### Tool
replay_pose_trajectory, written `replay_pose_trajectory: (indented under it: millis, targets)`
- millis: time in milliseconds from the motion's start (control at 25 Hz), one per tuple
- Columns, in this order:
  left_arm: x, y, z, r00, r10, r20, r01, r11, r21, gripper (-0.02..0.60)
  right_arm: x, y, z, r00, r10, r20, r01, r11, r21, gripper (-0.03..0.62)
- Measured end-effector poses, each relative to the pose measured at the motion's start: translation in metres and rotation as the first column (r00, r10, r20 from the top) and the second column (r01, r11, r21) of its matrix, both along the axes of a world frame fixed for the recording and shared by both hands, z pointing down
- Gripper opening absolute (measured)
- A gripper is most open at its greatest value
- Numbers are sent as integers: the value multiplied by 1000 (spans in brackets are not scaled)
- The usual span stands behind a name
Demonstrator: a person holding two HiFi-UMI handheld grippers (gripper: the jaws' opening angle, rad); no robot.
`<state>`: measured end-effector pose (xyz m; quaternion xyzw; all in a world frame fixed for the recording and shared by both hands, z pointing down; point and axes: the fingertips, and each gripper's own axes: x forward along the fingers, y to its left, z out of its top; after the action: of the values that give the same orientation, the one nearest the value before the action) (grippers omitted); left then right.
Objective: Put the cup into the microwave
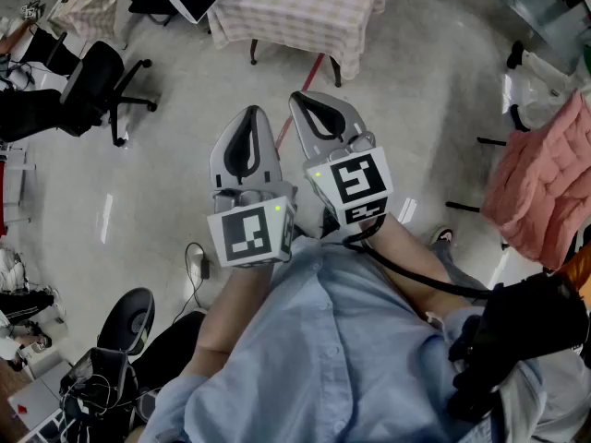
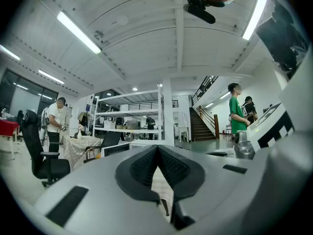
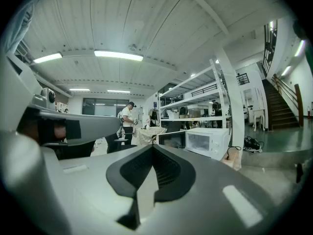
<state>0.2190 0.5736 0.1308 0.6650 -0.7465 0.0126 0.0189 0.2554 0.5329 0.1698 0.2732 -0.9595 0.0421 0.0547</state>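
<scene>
We hold left gripper (image 1: pixel 250 112) and right gripper (image 1: pixel 306 98) clenched, empty. The microwave (image 3: pixel 208 142) lies at the right one's one o'clock. No cup shows.

Floor (image 1: pixel 138 201): pale and glossy, fills the left and centre of the head view.
Ceiling (image 2: pixel 146 43): white, ribbed, across the top of the left gripper view.
Light: long strip lamps (image 2: pixel 78 32) lit, upper left.
Shelving (image 2: pixel 129 116): white open racks, mid-frame.
Staircase (image 2: pixel 200 126): dark steps, right of centre.
Furniture: black office chair (image 1: pixel 92 81) upper left; table with checked cloth (image 1: pixel 295 12) top centre.
</scene>
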Motion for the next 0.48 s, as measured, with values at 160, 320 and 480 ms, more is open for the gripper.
replay_pose_trajectory:
  millis: [160,320,480]
  targets:
    - [4,-8,1,1000,-2,3,2,1000,9,6,3,-7,2,1000,-4,3,4,1000,7,2]
    - [8,-15,0,1000,-22,5,22,999,27,6,7,-16,3,1000,-14,3,14,1000,5,2]
    - [7,-20,1,999,-41,-6,41,999,26,6,5,-22,4,999,-34,2,34,999,-1,2]
